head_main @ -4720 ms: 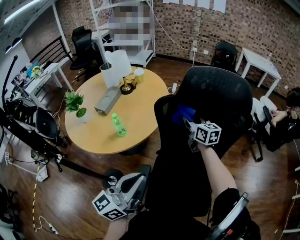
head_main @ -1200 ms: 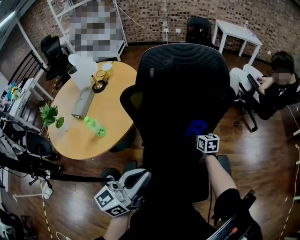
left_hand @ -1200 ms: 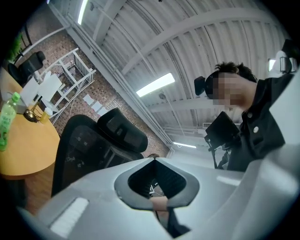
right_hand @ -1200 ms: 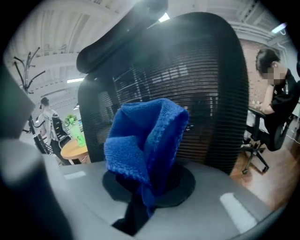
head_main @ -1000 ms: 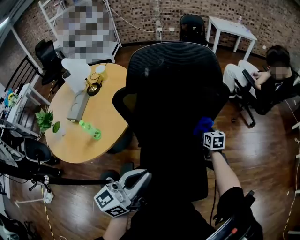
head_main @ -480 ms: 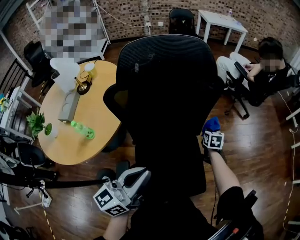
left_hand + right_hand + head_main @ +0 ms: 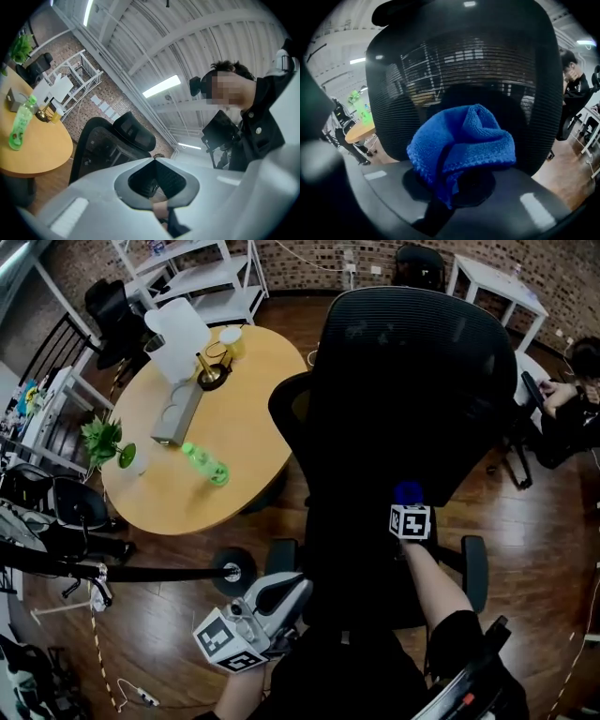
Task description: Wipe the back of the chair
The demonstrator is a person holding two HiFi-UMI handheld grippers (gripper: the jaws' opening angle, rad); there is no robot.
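While the right gripper [image 7: 409,504] holds a bunched blue microfibre cloth [image 7: 461,143] at the lower part of the office chair's black mesh back [image 7: 412,371], its jaws are clamped together on the cloth's lower folds. Actual contact with the mesh cannot be confirmed. The left gripper [image 7: 279,598] hangs low by the person's body, with its jaws closed on nothing. Likely risks:
- Only a small fold appears pinched, so drag across the mesh could pull the cloth free.
- With nothing steadying it, the chair may swivel away under pressure.

One blue cloth [image 7: 461,140]; one green bottle [image 7: 204,464]
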